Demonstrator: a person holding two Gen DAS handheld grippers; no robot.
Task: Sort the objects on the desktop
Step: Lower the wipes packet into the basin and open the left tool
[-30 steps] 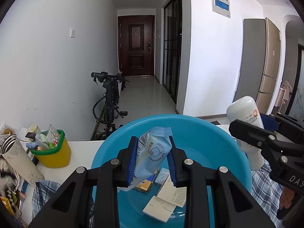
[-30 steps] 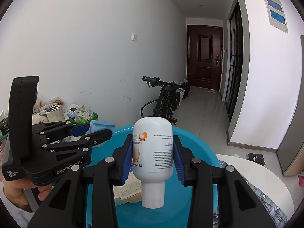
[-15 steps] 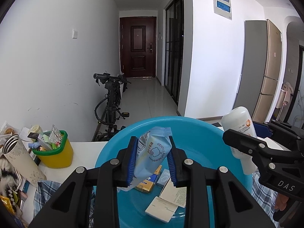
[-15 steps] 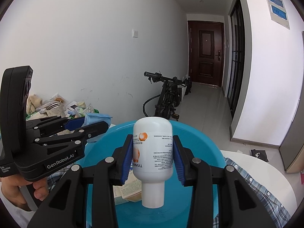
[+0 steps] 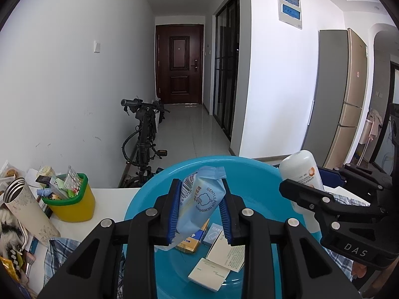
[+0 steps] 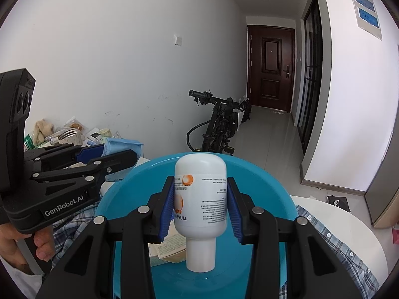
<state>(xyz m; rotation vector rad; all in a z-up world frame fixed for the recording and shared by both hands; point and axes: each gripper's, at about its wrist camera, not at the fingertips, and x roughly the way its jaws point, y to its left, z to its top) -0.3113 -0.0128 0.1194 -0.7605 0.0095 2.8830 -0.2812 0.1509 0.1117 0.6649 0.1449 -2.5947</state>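
My left gripper [image 5: 200, 209] is shut on a light blue wipes pack [image 5: 199, 204] and holds it above a blue plastic basin [image 5: 244, 172]. My right gripper [image 6: 200, 206] is shut on a white lotion bottle [image 6: 200, 199], cap down, above the same basin [image 6: 261, 177]. The bottle also shows in the left wrist view [image 5: 303, 174], at the right. Small boxes [image 5: 209, 274] and a yellow packet [image 5: 190, 243] lie in the basin. The left gripper shows at the left of the right wrist view [image 6: 109, 157].
A yellow cup with a green rim [image 5: 71, 199], full of small items, and a steel tumbler [image 5: 27, 211] stand left on the white table [image 5: 109, 196]. A plaid cloth [image 6: 336, 244] lies under the basin. Clutter [image 6: 62, 134] sits against the wall.
Both grippers have moved back a little with their loads, still over the basin. Both grips are unchanged.
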